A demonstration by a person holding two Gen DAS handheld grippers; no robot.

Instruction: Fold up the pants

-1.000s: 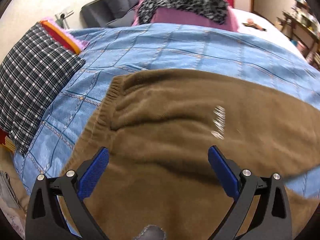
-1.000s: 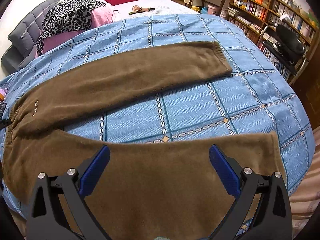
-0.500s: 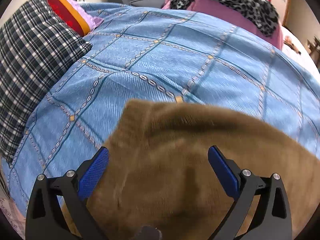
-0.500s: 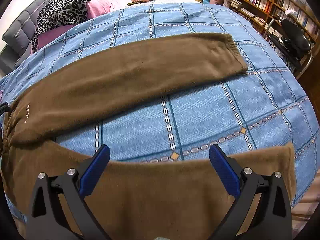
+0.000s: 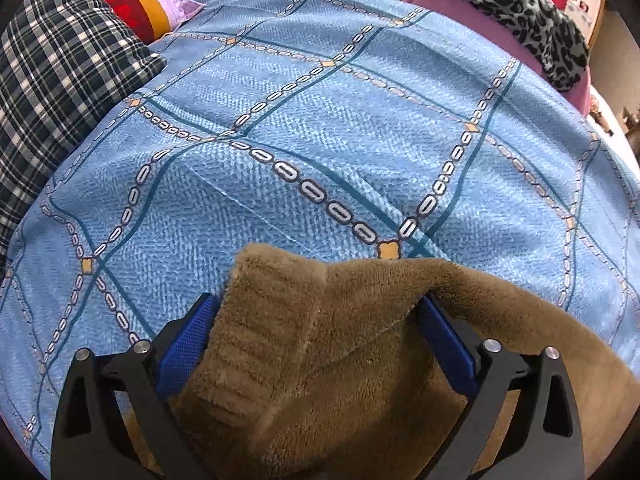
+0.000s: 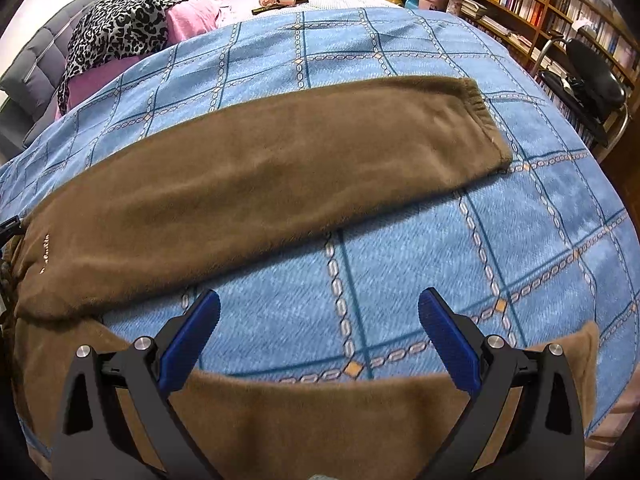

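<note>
- Bedroom setting: a bed covered by a blue checked bedspread (image 6: 420,240) fills both views, with bookshelves (image 6: 540,4) and a black office chair (image 6: 592,80) to the right side in the right wrist view.
- Brown fleece pants (image 6: 260,176) lie spread on the bedspread; one leg stretches flat across the middle of the bed, its cuff toward the chair, and the other leg runs along the near edge under the right claw.
- Left claw (image 5: 320,336) tilts steeply down over the pants' ribbed waistband corner (image 5: 260,320). That bunched corner sits between its blue pads (image 5: 184,344); the jaws are closing in on it from a wide spread, and whether the pads already press the cloth cannot be told.
- Right claw (image 6: 320,336) also points steeply down, jaws spread wide and released, hovering over the near leg's upper edge with bare bedspread showing between the pads.
- Plaid pillow (image 5: 52,92) lies at the left in the left wrist view; a leopard-print cloth (image 6: 116,28) rests on pink bedding at the far end.
</note>
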